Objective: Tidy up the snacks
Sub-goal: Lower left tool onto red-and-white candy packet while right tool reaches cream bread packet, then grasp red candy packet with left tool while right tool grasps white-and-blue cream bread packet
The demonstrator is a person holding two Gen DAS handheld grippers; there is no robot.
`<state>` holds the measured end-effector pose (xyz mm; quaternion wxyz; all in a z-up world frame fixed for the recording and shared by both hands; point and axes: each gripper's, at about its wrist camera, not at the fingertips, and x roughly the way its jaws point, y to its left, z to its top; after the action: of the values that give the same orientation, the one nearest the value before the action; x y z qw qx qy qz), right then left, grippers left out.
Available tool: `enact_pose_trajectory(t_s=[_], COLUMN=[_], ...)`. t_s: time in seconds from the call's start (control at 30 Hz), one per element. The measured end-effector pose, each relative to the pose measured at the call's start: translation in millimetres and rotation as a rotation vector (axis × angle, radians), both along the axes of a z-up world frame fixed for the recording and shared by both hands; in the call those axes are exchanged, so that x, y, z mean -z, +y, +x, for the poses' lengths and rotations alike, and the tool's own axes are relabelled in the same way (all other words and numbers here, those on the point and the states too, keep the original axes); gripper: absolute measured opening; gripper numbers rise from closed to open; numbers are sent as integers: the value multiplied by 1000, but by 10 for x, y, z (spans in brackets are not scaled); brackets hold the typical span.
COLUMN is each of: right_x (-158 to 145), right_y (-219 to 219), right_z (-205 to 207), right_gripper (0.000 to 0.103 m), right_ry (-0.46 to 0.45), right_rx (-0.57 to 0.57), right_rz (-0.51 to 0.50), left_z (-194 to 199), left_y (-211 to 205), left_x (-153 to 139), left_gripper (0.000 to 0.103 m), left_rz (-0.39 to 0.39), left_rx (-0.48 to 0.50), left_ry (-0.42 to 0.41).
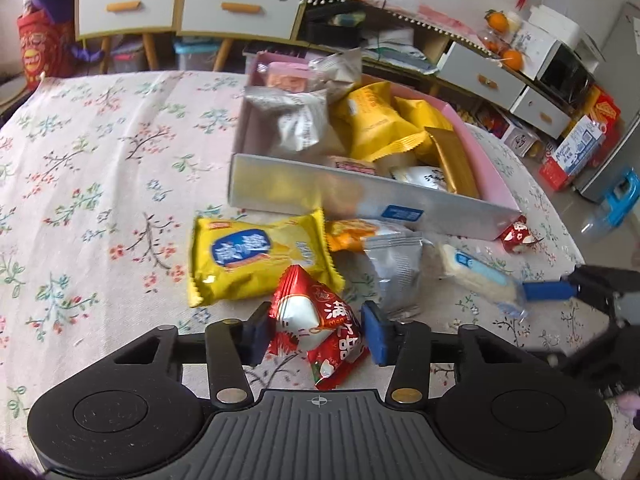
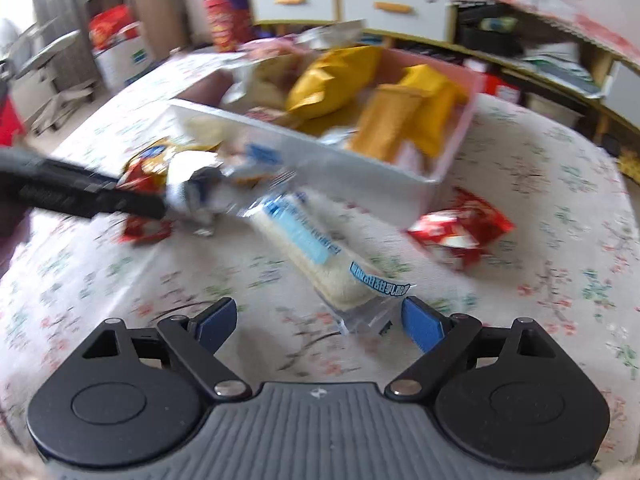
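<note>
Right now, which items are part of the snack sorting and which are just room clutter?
Job:
- red triangular snack between the left gripper pads
- long white snack bar ahead of the open right gripper
- yellow packet
- grey packet
- box with snacks inside

Lying about:
- drawer cabinet
- oranges
- blue stool

My right wrist view is smeared with motion blur: the packets in the pink box (image 2: 460, 120) melt into yellow and tan shapes, their print unreadable. My left gripper (image 2: 120, 200) shows there only as a dark streak cut off by the left edge. In the left wrist view, the box's grey front wall (image 1: 360, 196) hides the lower packets, and my right gripper (image 1: 560, 290) runs off the right edge.
</note>
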<state>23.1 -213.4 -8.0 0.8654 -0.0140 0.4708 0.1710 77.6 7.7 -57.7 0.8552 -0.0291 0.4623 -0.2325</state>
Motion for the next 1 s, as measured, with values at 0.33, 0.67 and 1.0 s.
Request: enact_pose_trajectory(t_s=[0.33, 0.67, 1.0], right_x=[-133, -93, -212], right_y=[140, 411, 523], right_z=[-51, 86, 184], right_gripper=[87, 82, 83], right_ry=[12, -55, -130], right_rx=[-66, -41, -39], right_rz=[0, -138, -179], left_z=[113, 58, -8], left_y=[350, 255, 82], left_x=[-57, -93, -35], left_gripper=[39, 48, 62], left_rz=[7, 27, 114], left_rx=[-27, 60, 135], left_ry=[144, 130, 71])
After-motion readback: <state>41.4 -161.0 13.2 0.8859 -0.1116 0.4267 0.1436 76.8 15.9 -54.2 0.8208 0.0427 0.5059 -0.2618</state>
